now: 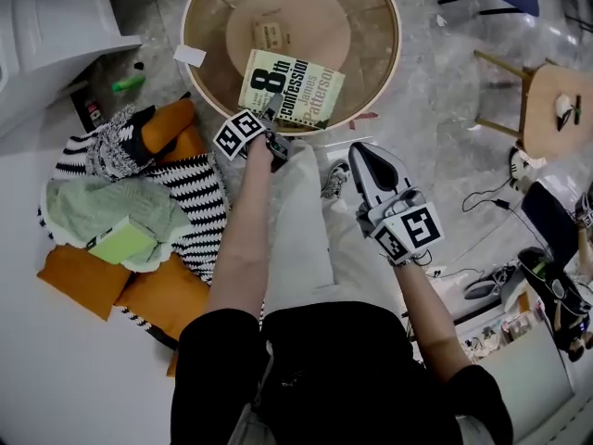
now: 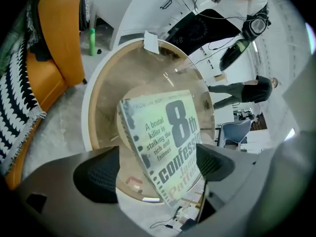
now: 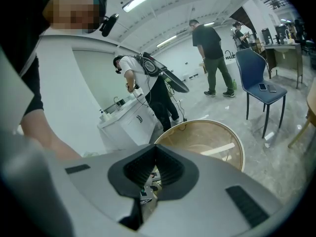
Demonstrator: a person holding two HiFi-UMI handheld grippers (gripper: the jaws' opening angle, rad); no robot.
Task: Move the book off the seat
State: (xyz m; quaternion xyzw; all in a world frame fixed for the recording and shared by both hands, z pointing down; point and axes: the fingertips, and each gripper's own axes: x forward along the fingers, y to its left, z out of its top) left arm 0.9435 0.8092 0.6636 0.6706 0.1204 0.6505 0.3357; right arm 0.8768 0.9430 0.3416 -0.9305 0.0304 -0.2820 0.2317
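Observation:
The book [image 1: 291, 89], a pale green paperback with big black print, lies flat on the round glass-topped table [image 1: 382, 72] near its front rim. My left gripper [image 1: 271, 124] is at the book's near edge; in the left gripper view the book [image 2: 165, 142] reaches in between the wide-apart pads [image 2: 96, 174], which do not press on it, so the left gripper [image 2: 155, 171] is open. My right gripper [image 1: 359, 154] hovers above the floor to the right of the table, shut with nothing in it; the right gripper view shows the right gripper [image 3: 156, 168] with its pads together.
The seat [image 1: 167, 295] at left has orange cushions, a striped throw [image 1: 199, 193], a green cloth and a small green box [image 1: 120, 241]. A white cabinet [image 1: 56, 17] stands top left, a wooden stool [image 1: 556, 100] at right. People stand beyond the table.

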